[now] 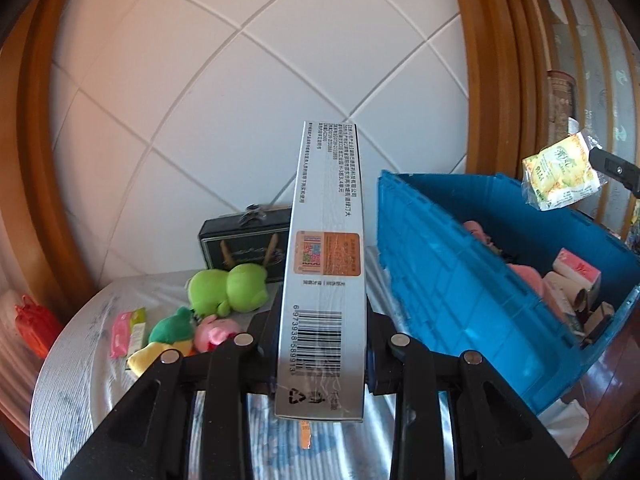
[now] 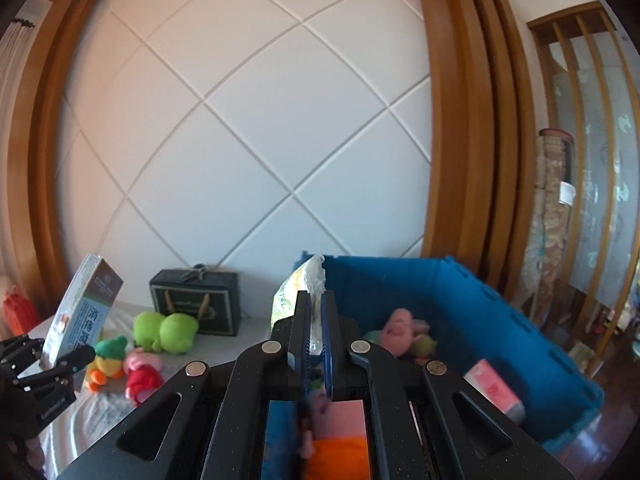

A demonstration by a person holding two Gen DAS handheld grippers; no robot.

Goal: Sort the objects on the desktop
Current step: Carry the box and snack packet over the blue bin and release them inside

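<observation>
Jaws clamped both sides: my left gripper (image 1: 322,344) holds a tall grey cardboard box (image 1: 326,248), my right gripper (image 2: 316,332) a yellow-green plastic packet (image 2: 300,288). Both are mid-carry; next I release over the blue plastic crate (image 2: 460,308).

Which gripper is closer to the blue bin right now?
Right. The right gripper, jaws shut on a tissue pack, is at the blue bin, over its near edge. The left gripper, holding a box, is beside the bin, over the table.
</observation>
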